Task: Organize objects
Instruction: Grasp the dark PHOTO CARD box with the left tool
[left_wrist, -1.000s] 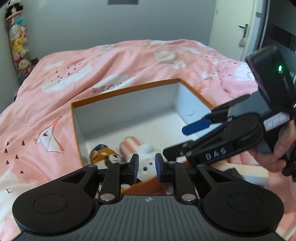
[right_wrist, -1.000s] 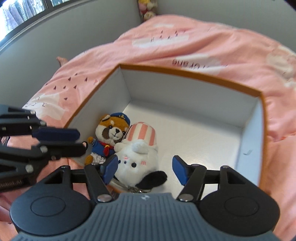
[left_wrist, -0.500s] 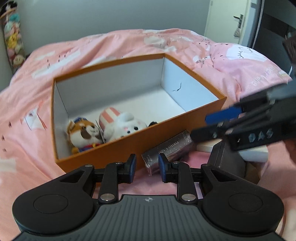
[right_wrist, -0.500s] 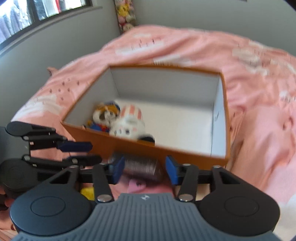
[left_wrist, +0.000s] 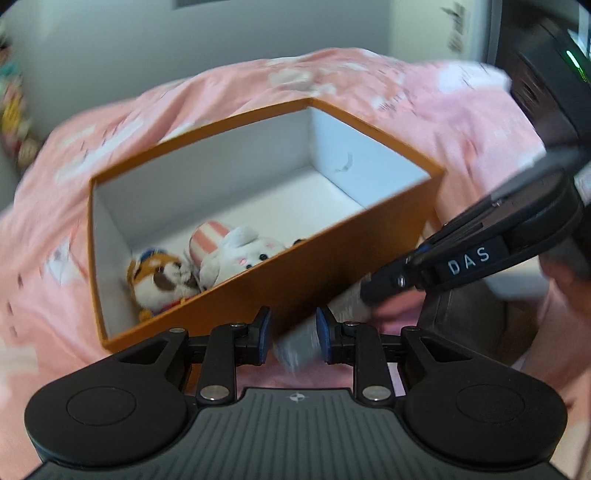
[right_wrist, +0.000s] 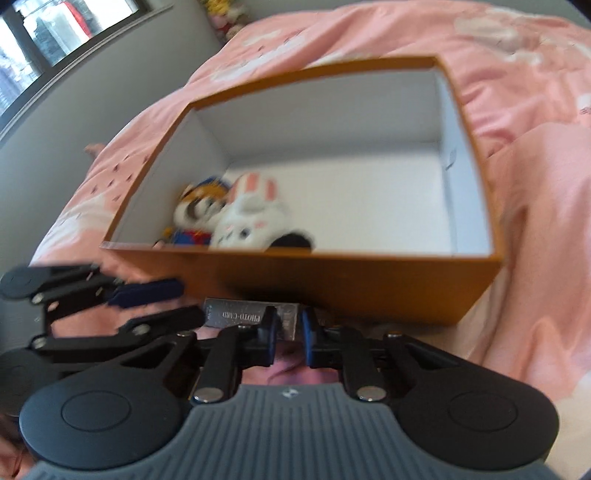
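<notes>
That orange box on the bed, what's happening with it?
Someone is tidying up with two hand-held grippers. The orange box on the pink blanket already holds two plush toys. Just outside it lies a silver photo-card box; the right gripper has just closed on its end, and the left gripper is at its other end.

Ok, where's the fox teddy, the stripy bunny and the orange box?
fox teddy (left_wrist: 159, 275), left wrist view, on its face.
stripy bunny (right_wrist: 251, 218), right wrist view, on its white body.
orange box (right_wrist: 362, 284), right wrist view, on its near outer wall.
</notes>
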